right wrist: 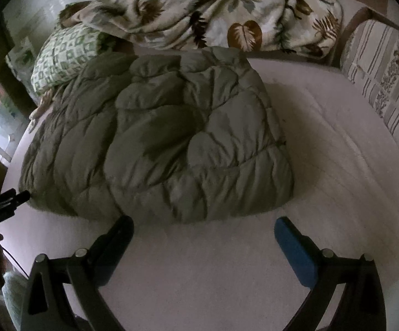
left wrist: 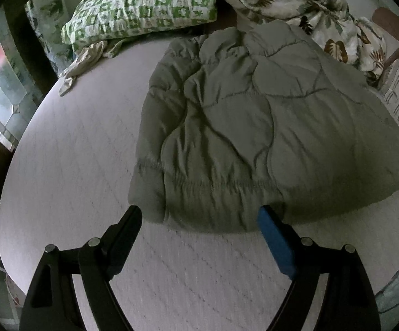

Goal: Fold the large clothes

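folded jacket rests, both tools let go

the bed gives a flat surface, so the padded jacket lies folded at its middle. at 12 o'clock, blanket and pillow sit clear. left gripper and right gripper gape empty at 6 o'clock.

quilted jacket: 1 | pillow: 1 | leaf-print blanket: 1 | tongs: 2, left tongs, right tongs

An olive-grey quilted jacket lies on pale pink bedding, beside a green-and-white checked pillow.
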The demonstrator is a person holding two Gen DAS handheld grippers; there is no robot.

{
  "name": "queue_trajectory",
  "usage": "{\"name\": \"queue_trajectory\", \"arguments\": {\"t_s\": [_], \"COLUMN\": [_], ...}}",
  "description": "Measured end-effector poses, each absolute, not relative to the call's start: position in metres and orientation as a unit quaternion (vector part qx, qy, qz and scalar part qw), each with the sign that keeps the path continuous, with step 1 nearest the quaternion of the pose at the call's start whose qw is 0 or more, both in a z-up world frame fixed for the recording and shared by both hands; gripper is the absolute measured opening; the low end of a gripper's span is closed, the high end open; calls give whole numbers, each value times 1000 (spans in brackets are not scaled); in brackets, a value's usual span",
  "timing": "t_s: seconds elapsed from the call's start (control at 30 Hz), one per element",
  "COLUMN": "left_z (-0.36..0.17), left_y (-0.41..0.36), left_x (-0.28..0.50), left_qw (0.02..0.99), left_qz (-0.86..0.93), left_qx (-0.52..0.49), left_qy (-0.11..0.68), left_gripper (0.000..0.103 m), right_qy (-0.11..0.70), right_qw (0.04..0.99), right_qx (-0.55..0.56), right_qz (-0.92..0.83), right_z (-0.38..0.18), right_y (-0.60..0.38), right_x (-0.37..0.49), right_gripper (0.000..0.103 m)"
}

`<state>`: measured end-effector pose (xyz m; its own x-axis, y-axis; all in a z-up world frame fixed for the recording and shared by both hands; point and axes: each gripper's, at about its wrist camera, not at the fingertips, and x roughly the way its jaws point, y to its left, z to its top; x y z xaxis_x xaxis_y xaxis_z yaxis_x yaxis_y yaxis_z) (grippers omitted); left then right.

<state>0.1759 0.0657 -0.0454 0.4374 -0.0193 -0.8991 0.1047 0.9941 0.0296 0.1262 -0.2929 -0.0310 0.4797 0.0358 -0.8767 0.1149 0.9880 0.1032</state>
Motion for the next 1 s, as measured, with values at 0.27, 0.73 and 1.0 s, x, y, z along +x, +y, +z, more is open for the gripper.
{"name": "queue_trajectory", "arguments": {"t_s": [0.27, 0.73, 1.0], "left_z": [-47, -32, -16], "left_y": [62, 24, 10], "left_x": [152, 107, 83], "left_qw": [846, 853, 860], "left_qz": [-35, -46, -65], "left_qx": [33, 75, 76], "left_qy": [530, 514, 501], "left_gripper": [86, 92, 92], "right_qy": [506, 496, 479], "right_qw": [860, 864, 875], "right_qx": [66, 75, 67], "right_qz": [-21, -39, -31], "right_z": [-28, -31, -19], "right_y": [-276, -266, -252], "right_x": [107, 73, 46], "right_gripper": [103, 103, 103]}}
